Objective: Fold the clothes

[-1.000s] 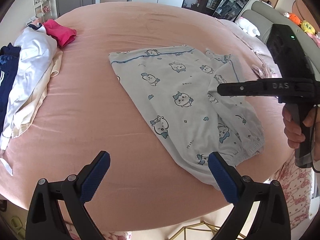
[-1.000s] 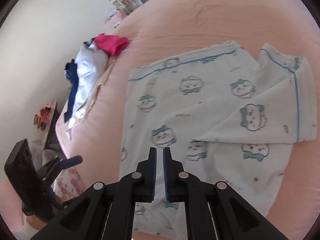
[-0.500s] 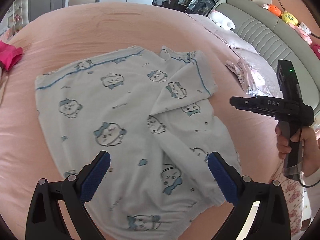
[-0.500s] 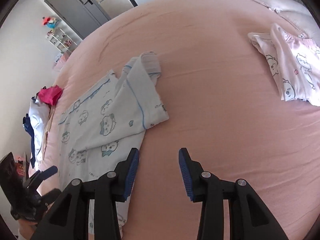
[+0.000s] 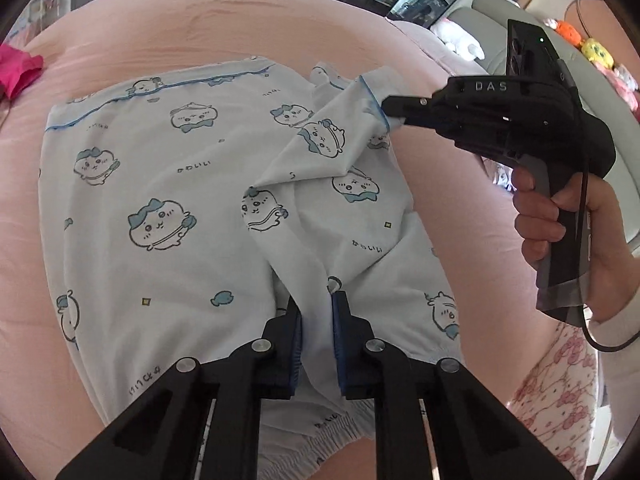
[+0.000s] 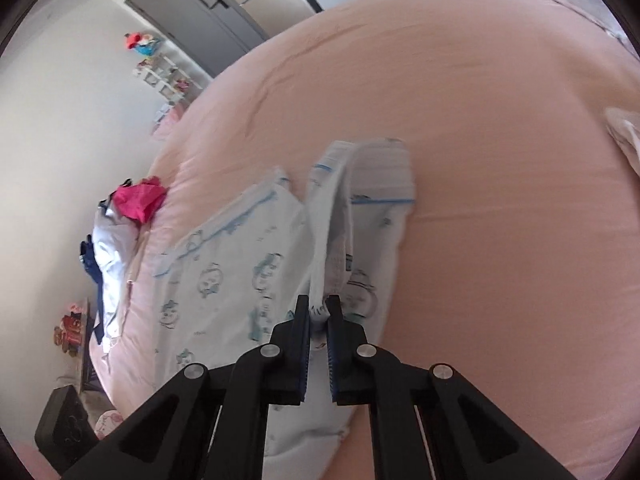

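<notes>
Now pajama top [image 5: 168,184] between both claws' pads.

Both wrist views look steeply down, close, sharing the pyjama top [image 5: 168,184].

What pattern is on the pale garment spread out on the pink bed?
The garment is white with blue cartoon animal faces and blue piping, clearest in the left wrist view.

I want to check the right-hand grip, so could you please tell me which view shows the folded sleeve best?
The left wrist view: the sleeve is sharp and whole, its cuff pinched by the right hand-held gripper. The right wrist view shows it blurred, close up.
</notes>
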`<action>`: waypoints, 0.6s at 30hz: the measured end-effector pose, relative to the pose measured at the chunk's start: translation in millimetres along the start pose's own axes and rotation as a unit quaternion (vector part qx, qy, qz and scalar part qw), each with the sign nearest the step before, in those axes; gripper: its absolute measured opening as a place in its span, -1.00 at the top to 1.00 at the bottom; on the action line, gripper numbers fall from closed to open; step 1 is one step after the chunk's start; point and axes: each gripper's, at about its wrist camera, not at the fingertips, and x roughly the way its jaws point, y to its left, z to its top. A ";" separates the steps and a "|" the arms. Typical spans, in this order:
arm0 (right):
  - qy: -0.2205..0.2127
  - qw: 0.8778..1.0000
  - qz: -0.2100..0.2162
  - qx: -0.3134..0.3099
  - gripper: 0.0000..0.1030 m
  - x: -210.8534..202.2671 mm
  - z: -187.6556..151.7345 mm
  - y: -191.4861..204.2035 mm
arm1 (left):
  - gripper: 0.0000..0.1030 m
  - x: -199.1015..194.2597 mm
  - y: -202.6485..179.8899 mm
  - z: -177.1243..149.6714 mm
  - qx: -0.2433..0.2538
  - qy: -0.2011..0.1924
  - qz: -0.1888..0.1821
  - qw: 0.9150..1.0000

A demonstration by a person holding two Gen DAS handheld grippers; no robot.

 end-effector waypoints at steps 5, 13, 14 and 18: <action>0.005 0.994 0.058 -0.094 0.88 17.5 15.5 78.2 | 0.78 -26.9 18.1 -21.3 0.000 -0.002 0.021 1.000; -0.015 0.993 0.014 -0.118 -0.02 -18.3 -0.2 81.7 | 0.58 -45.6 57.9 -6.4 -0.020 -0.013 0.020 1.000; -0.023 0.993 -0.008 -0.116 -0.02 -26.0 -3.0 71.7 | 0.44 -41.9 58.8 7.3 -0.015 -0.019 0.017 1.000; -0.019 0.991 -0.086 -0.098 -0.02 -32.1 -6.5 26.8 | -0.22 -15.0 56.4 67.9 0.008 -0.037 0.009 0.999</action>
